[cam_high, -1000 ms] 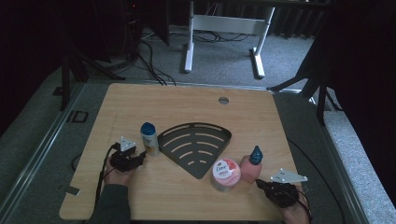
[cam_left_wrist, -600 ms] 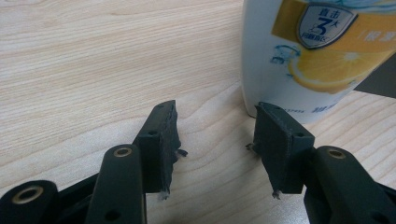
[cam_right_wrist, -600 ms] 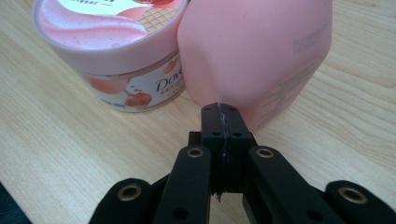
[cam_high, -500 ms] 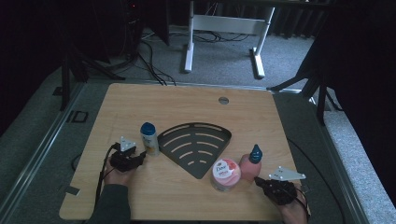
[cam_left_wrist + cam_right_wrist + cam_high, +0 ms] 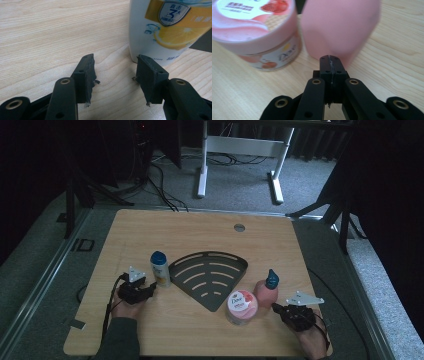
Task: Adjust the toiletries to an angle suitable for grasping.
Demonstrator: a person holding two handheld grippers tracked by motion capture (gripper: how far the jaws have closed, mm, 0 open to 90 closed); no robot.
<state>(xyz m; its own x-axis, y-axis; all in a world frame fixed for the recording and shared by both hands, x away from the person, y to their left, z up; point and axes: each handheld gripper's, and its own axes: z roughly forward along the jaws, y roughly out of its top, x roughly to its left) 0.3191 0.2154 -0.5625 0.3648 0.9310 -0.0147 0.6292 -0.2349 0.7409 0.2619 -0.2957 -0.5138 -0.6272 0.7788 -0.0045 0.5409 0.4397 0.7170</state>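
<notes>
Left gripper at table's 8 o'clock, jaws spread, gripping nothing; white bottle just beyond at 1 o'clock, lemon label, shield badge reading "3". Right gripper at table's 4 o'clock, jaws pressed together, empty; pink bottle at 12, "Dove" jar at 10.

worktop: light wood, round grommet near far edge | white bottle upright, left | black slotted rack centre | pink jar touching pink bottle, right
</notes>
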